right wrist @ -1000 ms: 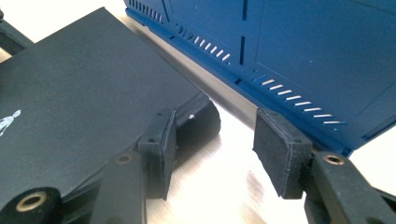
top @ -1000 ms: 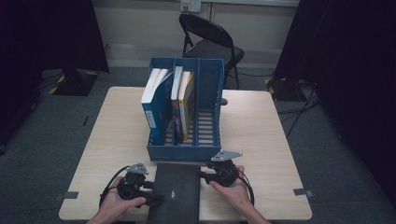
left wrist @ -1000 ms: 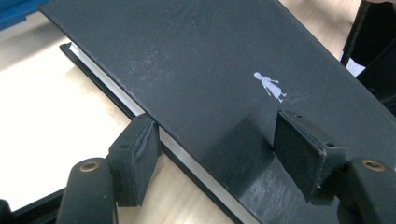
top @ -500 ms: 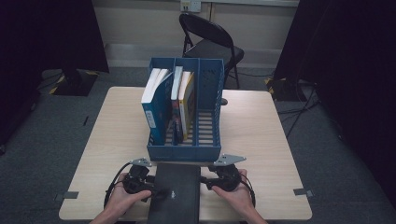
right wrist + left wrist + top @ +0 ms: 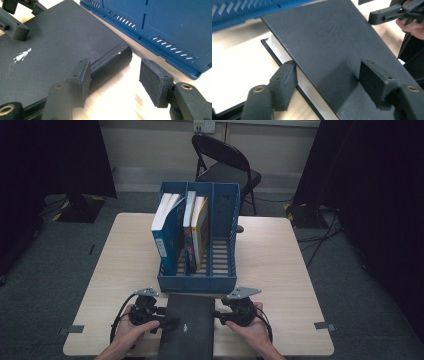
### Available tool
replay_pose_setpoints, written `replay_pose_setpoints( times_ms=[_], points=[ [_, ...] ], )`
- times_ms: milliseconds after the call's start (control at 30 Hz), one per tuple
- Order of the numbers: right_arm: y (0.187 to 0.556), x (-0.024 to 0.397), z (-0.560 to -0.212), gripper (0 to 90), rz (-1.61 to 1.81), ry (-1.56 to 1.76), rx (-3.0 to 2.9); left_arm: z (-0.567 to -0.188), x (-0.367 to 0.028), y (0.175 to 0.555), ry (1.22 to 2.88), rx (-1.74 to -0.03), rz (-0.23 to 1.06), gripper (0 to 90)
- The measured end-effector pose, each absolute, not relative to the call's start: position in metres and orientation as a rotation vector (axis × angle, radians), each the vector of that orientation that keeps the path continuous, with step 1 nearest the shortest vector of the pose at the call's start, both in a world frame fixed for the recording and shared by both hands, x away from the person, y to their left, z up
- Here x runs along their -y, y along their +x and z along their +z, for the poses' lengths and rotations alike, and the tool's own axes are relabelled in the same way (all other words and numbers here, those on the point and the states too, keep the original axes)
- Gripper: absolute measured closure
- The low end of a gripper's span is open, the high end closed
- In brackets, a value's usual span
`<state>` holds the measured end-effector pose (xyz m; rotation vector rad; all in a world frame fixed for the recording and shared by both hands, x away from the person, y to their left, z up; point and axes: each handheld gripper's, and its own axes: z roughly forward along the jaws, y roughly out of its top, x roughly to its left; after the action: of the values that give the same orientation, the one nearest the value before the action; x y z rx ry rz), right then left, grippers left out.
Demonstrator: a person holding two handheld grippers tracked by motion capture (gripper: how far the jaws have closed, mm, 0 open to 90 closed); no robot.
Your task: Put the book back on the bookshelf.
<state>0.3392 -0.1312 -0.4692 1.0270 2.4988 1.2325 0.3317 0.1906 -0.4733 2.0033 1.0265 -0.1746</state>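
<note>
Pale wood of the table [image 5: 280,270] carried a black book [image 5: 187,330] lying flat at its near edge, where both hands could flank it. The left gripper [image 5: 327,82], whose jaws had just been closing, straddled the book's page edge without pinching it, while the right gripper [image 5: 113,80] stood open at the spine corner, apparently to lift it. Just beyond stood the blue file rack [image 5: 222,282], its right slot free.

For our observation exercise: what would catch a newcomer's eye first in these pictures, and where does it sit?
The blue file rack stands out mid-table, with three books upright in its left and middle compartments and the right one empty. In front of it, at the table's near edge, a black hardcover book lies flat. The left gripper and right gripper flank its two sides, both jaws apart.
</note>
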Motion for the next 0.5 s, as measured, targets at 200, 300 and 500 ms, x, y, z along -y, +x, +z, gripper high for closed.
replay_pose_setpoints(
  times_ms=[200, 300, 500],
  points=[
    [0.338, 0.132, -0.469, 42.1, 1.229, 1.028, -2.497, -0.467, -0.191, 0.329, 1.976, -1.026, -0.167, 32.7],
    [0.338, 0.133, -0.469, 42.1, 1.231, 1.031, -2.495, -0.464, -0.193, 0.329, 1.942, -1.013, -0.173, 34.1],
    [0.338, 0.134, -0.469, 42.2, 1.227, 1.037, -2.492, -0.461, -0.194, 0.330, 1.897, -1.020, -0.202, 35.1]
  ],
)
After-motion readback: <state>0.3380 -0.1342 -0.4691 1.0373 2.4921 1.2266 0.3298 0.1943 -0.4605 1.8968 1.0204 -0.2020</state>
